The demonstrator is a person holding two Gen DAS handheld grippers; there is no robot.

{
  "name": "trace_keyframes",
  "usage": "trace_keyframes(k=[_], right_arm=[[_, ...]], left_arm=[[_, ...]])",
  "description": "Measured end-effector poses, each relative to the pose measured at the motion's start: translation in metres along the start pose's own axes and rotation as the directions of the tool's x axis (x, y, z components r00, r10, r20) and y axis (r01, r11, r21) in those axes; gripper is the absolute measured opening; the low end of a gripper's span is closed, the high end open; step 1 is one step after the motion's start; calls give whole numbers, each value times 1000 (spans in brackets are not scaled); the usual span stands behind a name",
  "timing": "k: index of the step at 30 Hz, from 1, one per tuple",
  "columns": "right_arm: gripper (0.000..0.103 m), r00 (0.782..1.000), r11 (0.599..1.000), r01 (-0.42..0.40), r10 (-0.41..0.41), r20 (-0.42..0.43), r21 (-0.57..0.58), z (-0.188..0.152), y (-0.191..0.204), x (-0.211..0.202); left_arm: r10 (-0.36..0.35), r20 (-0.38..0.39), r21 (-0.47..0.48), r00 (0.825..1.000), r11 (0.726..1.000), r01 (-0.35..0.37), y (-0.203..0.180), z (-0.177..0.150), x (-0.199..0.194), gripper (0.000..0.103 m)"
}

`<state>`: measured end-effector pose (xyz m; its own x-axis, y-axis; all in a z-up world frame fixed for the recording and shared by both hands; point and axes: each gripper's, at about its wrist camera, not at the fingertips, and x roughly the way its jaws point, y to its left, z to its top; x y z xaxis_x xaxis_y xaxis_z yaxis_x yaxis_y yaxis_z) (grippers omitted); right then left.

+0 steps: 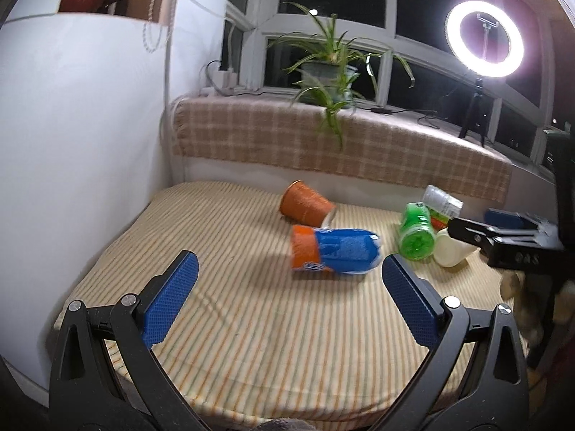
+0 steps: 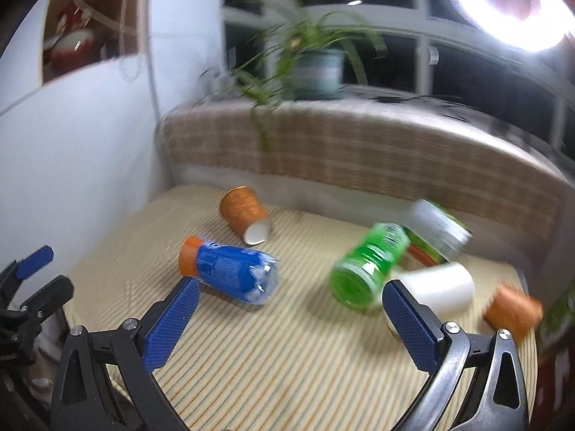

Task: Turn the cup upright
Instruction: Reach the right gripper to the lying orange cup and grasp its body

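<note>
My left gripper (image 1: pixel 289 280) and right gripper (image 2: pixel 291 303) gape wide, empty. The orange paper cup (image 1: pixel 306 204) lies tipped on the striped cloth (image 1: pixel 251 323), behind the blue-labelled bottle (image 1: pixel 336 251); the right view is blurred.

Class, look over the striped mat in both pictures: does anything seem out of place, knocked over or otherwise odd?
Yes, every container lies on its side: the orange cup near the back, the blue bottle in the middle, and at the right the green bottle, a white cup and a second orange cup. Nothing looks spilled. Both grippers, left and right, are open.
</note>
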<state>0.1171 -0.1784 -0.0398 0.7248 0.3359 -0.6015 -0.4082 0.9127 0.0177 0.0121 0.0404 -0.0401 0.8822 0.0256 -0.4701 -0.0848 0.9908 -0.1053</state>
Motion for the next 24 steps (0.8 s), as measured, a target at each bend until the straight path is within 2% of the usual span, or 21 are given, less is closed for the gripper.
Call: trace_keyframes(k=[4,8,11,13,16,20,24], right_arm=[[102,995,993,-78,72,-66,-91,21,9,35],[98,977,982,-176,165,-136,-72,37,9,71],[98,955,968,-247,236,-181,-41,47,7,101],[97,944,963,-268,256,-207,-33,52,5,118],[86,926,956,-292,276,-257,-24,57,5,142],[85,902,944,-330,311,-300,-15,61,6,166],[85,889,937,-349,324,-324,-20,68,7,182]], left_arm=[[30,-8,-19,1000,999,-31,14,-3,3,103],[60,-20,-34,998,998,-61,29,-5,5,103],[81,-33,-42,996,996,-83,37,-6,9,103],[92,-39,-47,995,995,-93,42,-7,11,103],[108,-46,-50,993,993,-110,48,-7,15,103],[128,-56,-50,990,990,-131,54,-7,20,103],[146,-69,-49,987,988,-150,58,-7,27,103]])
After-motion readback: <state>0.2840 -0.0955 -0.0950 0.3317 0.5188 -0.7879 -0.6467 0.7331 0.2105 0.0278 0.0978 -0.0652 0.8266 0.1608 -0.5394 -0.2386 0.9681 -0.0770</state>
